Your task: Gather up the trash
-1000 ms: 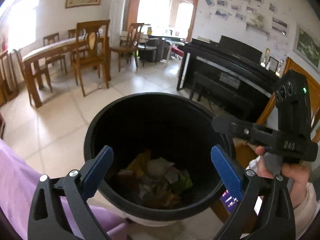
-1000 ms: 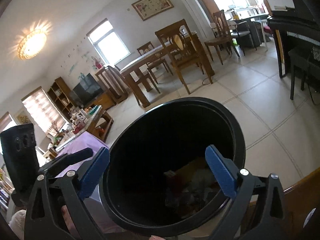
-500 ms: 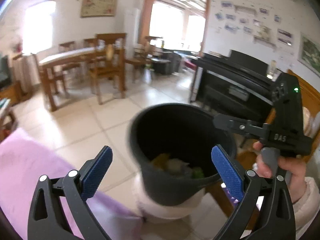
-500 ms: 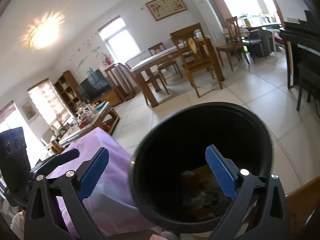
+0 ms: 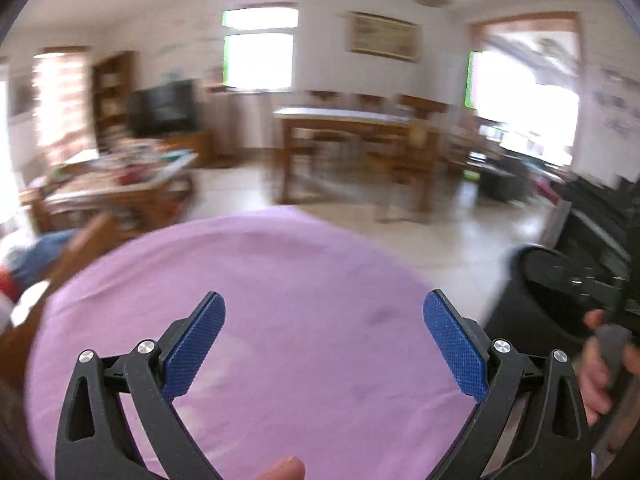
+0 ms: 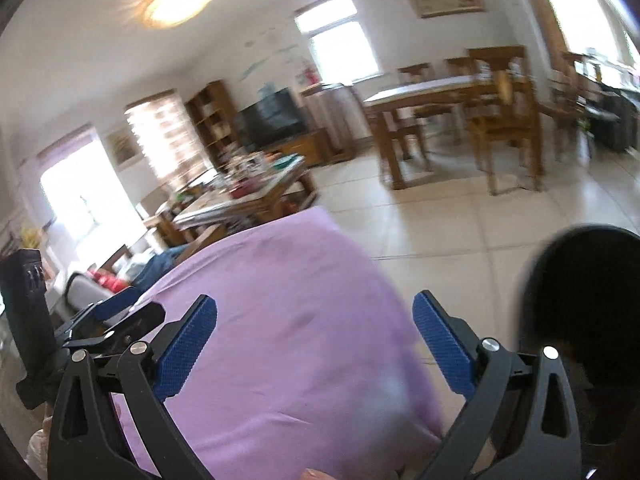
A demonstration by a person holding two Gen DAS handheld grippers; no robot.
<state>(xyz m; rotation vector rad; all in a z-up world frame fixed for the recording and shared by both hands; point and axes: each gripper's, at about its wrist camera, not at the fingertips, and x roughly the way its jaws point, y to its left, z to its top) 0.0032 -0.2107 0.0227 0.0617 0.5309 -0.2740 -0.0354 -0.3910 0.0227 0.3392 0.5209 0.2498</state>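
The black trash bin stands on the floor at the right edge of the right wrist view; its contents are hidden in shadow. It also shows blurred in the left wrist view, behind the right gripper's body. My left gripper is open and empty over a table covered with a purple cloth. My right gripper is open and empty over the same purple cloth. No trash shows on the cloth.
A cluttered low coffee table stands beyond the purple table. A wooden dining table with chairs is farther back. A black piano is at the right. Tiled floor lies between them.
Both grippers have swung left, away from the bin's mouth. The bin has slid to the right edge of both views and the purple cloth now fills the space between the fingers.
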